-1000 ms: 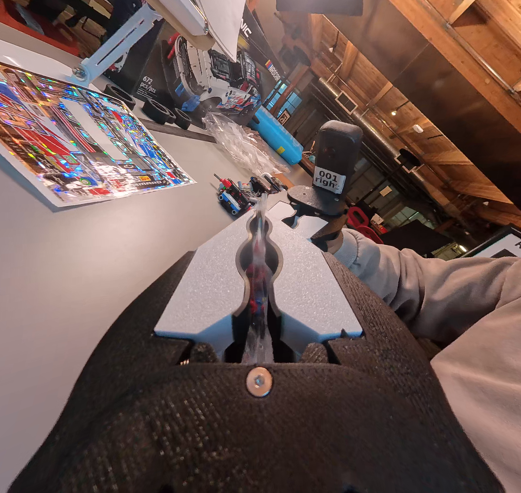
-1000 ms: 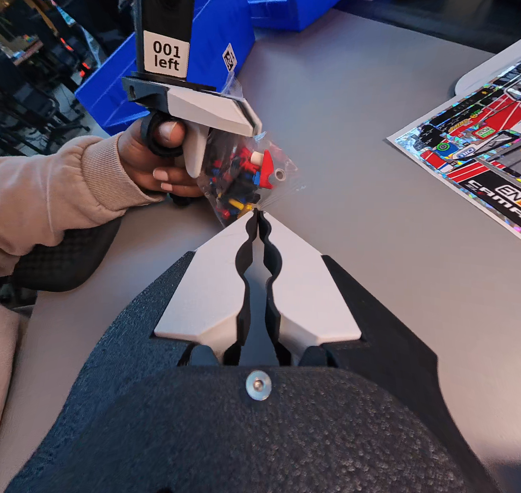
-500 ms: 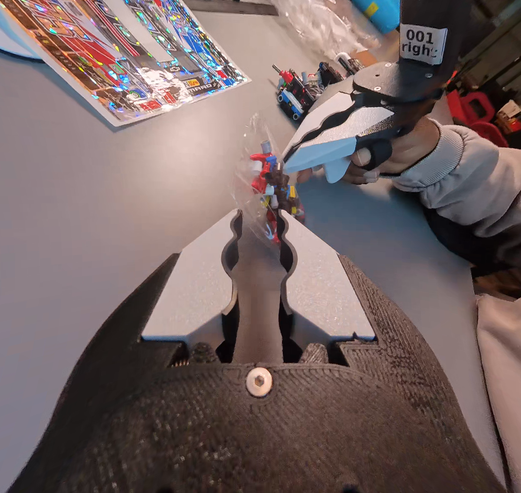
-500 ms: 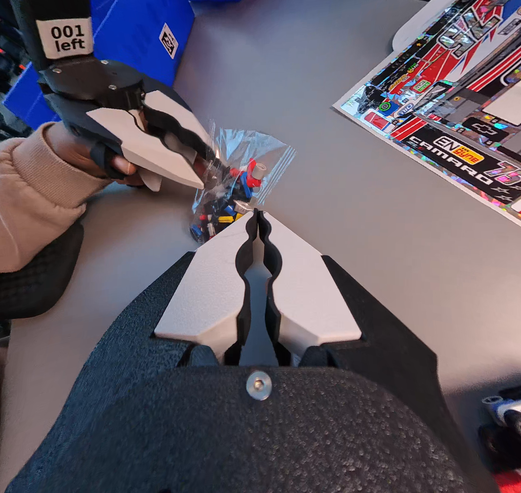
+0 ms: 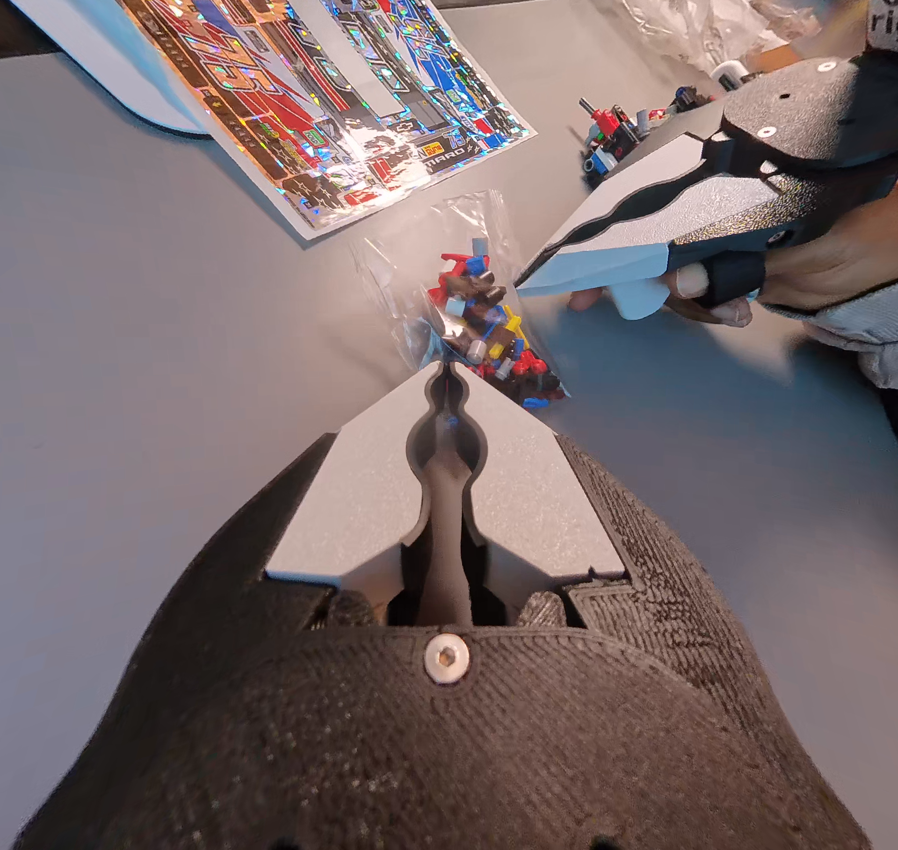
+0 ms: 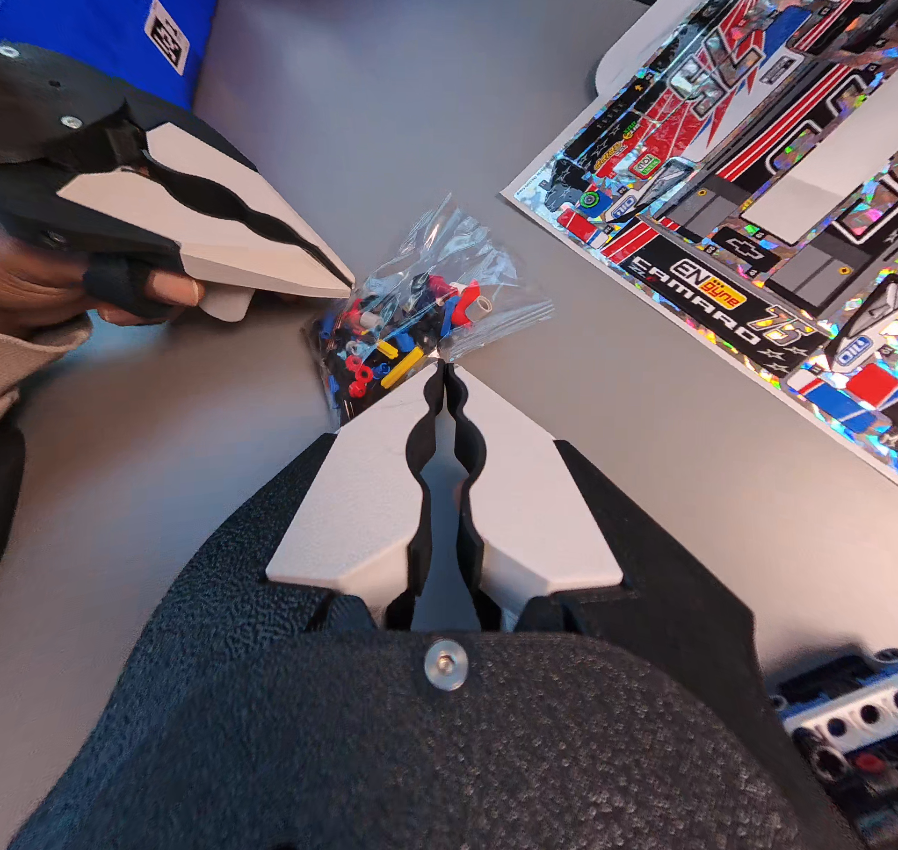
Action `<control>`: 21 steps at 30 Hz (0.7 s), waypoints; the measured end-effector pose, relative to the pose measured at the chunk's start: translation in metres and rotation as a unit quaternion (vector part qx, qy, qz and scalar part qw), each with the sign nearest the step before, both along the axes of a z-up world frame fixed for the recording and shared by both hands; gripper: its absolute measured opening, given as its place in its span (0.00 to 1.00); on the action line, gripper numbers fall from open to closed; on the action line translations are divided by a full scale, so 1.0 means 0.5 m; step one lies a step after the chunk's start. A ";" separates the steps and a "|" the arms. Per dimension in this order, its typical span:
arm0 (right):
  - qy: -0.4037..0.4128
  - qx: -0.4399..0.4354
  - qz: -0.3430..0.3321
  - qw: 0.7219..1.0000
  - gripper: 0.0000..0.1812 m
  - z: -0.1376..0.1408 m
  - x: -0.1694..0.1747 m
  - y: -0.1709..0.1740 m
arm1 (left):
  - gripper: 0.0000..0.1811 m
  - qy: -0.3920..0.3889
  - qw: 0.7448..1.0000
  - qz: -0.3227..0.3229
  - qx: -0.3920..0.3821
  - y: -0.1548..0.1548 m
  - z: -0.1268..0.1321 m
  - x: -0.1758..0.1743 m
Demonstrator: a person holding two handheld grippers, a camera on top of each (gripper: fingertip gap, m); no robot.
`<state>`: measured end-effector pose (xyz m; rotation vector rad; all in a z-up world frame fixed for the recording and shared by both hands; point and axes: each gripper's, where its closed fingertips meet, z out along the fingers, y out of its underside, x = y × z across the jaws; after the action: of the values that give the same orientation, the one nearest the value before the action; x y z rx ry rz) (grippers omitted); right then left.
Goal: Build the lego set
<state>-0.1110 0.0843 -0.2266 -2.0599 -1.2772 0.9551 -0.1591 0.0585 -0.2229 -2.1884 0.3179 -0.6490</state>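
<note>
Left claw (image 5: 446, 365) pinched shut on bag (image 5: 466, 302) corner nearest it; bag w/ lego bits lies on surface (image 5: 170, 341), long axis running away from left claw; right claw (image 6: 444, 365) shut on opposite edge.

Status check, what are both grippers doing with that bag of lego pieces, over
Left gripper shut on bag of lego pieces, near corner. Right gripper shut on its opposite edge. Bag held between them over grey table; unopened. Nothing in the way.
</note>
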 end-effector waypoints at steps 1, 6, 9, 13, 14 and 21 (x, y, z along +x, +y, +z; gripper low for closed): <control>-0.007 0.004 0.004 1.000 0.00 -0.001 -0.001 0.001 | 0.00 0.016 1.000 -0.004 0.004 -0.003 -0.001 -0.001; -0.043 0.018 0.032 0.998 0.00 -0.006 -0.006 0.002 | 0.11 0.080 0.995 -0.056 0.018 -0.048 0.004 0.003; -0.047 0.028 0.041 0.998 0.03 0.000 -0.009 0.010 | 0.17 0.110 0.990 -0.087 0.017 -0.075 -0.001 0.007; -0.015 0.048 0.067 0.996 0.13 0.034 -0.007 0.000 | 0.17 0.141 0.984 -0.105 0.016 -0.088 -0.012 0.008; -0.006 0.063 0.088 0.994 0.13 0.043 -0.004 -0.012 | 0.17 0.146 0.983 -0.110 0.015 -0.090 -0.015 0.010; -0.066 0.227 0.205 0.950 0.13 -0.004 0.031 -0.084 | 0.09 0.214 0.969 -0.120 0.029 -0.087 -0.034 0.008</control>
<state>-0.0955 0.0424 -0.2284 -1.5508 -1.8471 0.6111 -0.1553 0.0151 -0.2400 -2.2381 0.8265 -0.2807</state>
